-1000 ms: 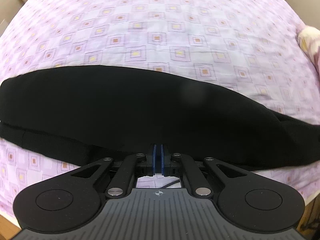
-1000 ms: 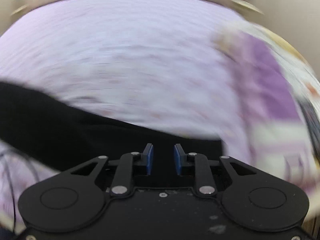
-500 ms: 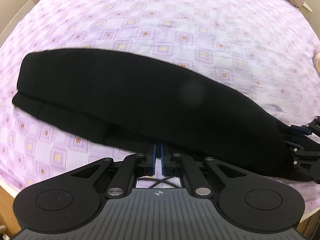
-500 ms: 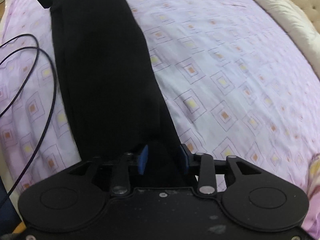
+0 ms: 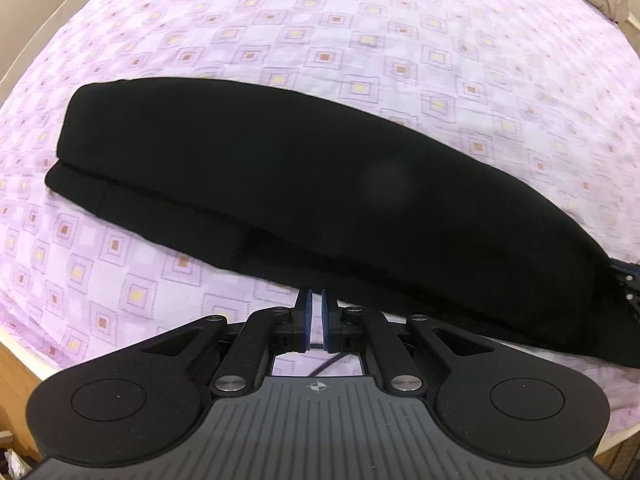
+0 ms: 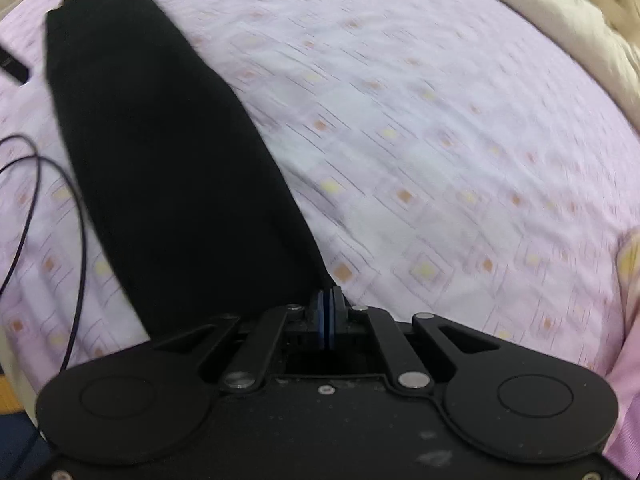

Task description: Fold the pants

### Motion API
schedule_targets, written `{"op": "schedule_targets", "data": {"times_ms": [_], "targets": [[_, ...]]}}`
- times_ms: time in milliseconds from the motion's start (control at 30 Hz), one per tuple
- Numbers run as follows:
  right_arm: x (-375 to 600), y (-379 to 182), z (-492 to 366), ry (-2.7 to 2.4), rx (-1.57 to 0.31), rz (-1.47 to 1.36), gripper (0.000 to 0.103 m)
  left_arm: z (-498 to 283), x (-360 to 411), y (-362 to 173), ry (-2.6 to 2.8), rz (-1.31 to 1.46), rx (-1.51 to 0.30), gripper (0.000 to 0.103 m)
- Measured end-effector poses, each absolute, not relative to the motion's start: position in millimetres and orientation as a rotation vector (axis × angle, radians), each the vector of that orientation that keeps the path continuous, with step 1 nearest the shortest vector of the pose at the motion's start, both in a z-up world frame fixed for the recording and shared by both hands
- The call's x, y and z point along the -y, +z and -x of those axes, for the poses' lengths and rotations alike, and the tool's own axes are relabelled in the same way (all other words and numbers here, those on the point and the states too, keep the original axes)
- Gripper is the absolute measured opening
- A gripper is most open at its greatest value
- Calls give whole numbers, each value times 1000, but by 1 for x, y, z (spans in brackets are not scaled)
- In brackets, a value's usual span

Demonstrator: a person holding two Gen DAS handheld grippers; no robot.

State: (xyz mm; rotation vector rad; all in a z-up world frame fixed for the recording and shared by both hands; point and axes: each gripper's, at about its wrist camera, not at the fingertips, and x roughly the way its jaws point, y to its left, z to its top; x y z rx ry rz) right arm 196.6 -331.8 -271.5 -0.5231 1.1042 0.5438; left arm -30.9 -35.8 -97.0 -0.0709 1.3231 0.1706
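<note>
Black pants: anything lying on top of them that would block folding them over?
Nothing visible does. The black pants lie as a long band on the purple bedspread with a bare top surface. The thin black cable runs beside them on the bedspread, not over them.

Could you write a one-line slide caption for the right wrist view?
Right tool pinched shut at the near end of black pants laid lengthwise across a lilac patterned bedspread.

pants | black, folded lengthwise into one long band | flat on bed | lower layer's edge showing
</note>
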Motion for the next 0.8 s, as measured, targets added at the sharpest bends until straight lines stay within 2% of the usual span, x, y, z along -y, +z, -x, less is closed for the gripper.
{"op": "schedule_targets", "data": {"times_ms": [67, 100, 133, 433, 800], "targets": [[327, -275, -197, 537, -1116, 508, 14, 33, 29, -95, 182, 77, -1325, 5], [324, -274, -197, 527, -1104, 516, 23, 34, 26, -93, 186, 75, -1321, 5], [321, -271, -196, 517, -1086, 524, 25, 35, 22, -91, 189, 71, -1316, 5], [255, -214, -176, 617, -900, 440, 28, 30, -40, -84, 233, 48, -1295, 5], [56, -216, -152, 806, -840, 523, 32, 9, -133, -92, 118, -5, -1289, 6]]}}
